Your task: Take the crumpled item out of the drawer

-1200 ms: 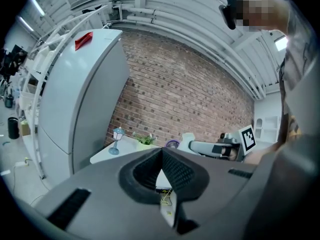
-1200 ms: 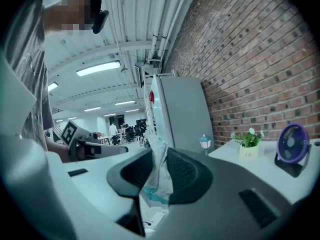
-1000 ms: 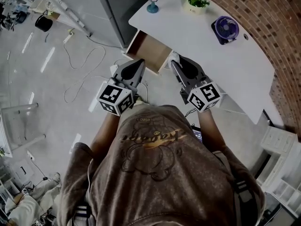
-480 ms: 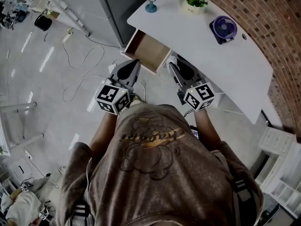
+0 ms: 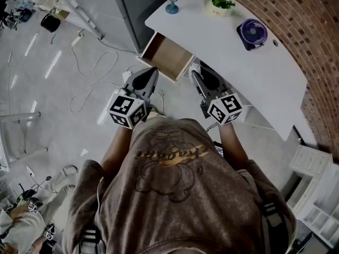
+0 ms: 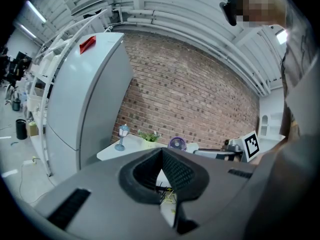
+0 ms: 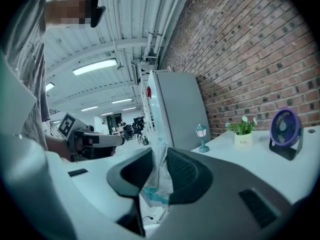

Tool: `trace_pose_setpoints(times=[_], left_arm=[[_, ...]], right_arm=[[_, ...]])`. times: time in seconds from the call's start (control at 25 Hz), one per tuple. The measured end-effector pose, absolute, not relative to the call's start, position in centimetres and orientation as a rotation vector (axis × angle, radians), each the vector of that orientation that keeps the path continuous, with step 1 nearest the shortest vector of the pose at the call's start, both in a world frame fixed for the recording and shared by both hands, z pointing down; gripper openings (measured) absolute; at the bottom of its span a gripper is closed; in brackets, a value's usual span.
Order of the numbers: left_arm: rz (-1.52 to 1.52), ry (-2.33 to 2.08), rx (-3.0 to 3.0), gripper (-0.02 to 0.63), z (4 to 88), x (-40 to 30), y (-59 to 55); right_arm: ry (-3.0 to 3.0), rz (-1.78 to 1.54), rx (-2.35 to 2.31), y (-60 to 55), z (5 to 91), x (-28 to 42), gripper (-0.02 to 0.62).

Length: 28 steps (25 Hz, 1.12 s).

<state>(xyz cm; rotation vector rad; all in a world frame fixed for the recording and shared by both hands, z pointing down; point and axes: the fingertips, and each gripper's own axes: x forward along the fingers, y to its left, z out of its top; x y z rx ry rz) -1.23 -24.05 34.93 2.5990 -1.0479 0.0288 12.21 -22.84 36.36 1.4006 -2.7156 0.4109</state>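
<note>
Crumpled item [image 7: 156, 181], right gripper view: the right gripper [image 7: 161, 151] is clenching it between its jaws. It is a pale, creased film with a blue-green patch, sticking up past the jaw tips and hanging down beneath them. Behind, the white counter [image 7: 260, 169] is carrying a purple fan [image 7: 285, 130], a potted plant [image 7: 243, 131] and a small lamp [image 7: 201, 136]. A grey refrigerator [image 7: 175, 111] is standing at the counter's far end. The left gripper [image 7: 117, 140] is showing at the left, apart from the item.

Left gripper view: the left gripper's jaws are meeting at the tips, with nothing gripped. Floor and cables are showing through the gap lower down. The right gripper's marker cube is showing at the right. The lamp, plant and fan are lining up on the counter before a brick wall [image 6: 200, 99].

Head view: the drawer [image 5: 167, 57] is standing pulled out from the counter's front. The left gripper is pointing at the drawer's front. The right gripper is pointing at the counter edge just beside the drawer's right corner. The item is sitting outside the drawer, at the right gripper's tips, where only a pale scrap is showing.
</note>
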Motion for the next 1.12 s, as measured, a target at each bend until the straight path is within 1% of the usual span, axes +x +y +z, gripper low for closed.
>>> trace_pose_setpoints(times=[1.12], left_arm=[[0.01, -1.111, 2.532, 0.006, 35.7, -2.4, -23.0]], right_arm=[[-2.736, 0.47, 1.335, -22.4, 37.1, 11.0, 0.092]])
